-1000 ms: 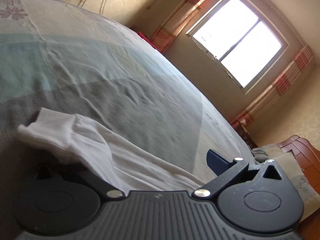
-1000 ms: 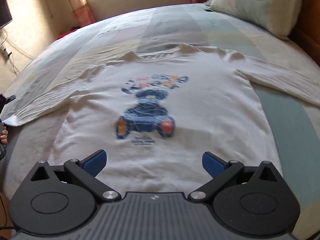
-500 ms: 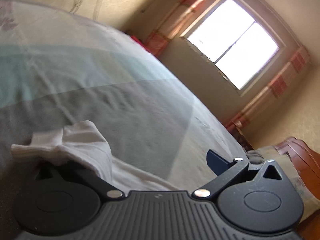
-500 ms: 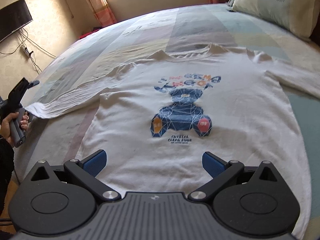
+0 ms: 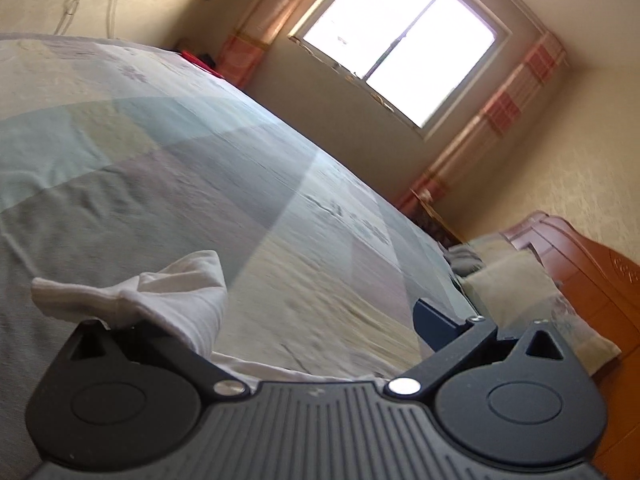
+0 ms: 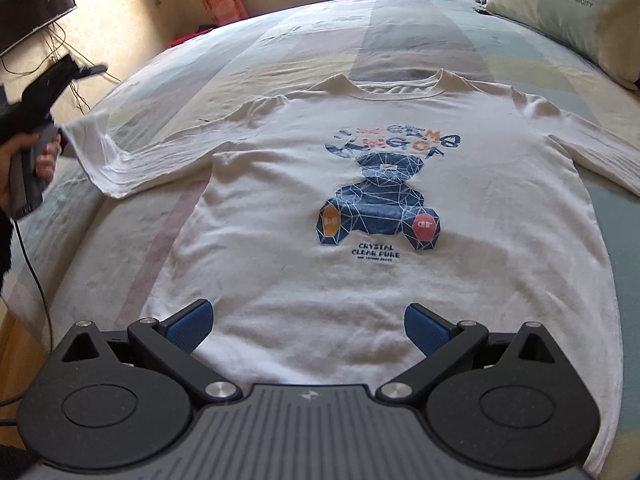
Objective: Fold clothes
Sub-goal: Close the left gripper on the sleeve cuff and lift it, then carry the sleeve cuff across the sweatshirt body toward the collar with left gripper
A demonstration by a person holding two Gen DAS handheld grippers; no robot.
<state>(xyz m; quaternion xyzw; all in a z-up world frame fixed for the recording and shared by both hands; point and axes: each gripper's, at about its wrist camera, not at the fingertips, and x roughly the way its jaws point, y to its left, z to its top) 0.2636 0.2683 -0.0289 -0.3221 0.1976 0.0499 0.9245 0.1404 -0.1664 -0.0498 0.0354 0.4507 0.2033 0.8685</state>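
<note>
Where the sleeve cuff [image 5: 132, 300] drapes, the left gripper's [image 5: 280, 312] near finger is hidden.

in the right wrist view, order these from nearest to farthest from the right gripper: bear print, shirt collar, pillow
From the right gripper, which is open above the shirt's hem:
1. Bear print, straight ahead on the chest of the shirt.
2. Shirt collar, beyond the print at the shirt's top edge.
3. Pillow, far right corner of the bed.

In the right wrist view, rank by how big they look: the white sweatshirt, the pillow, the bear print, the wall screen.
1. White sweatshirt
2. Pillow, cut off by the frame
3. Bear print
4. Wall screen, farther off and cropped, so unsure against the print.
</note>
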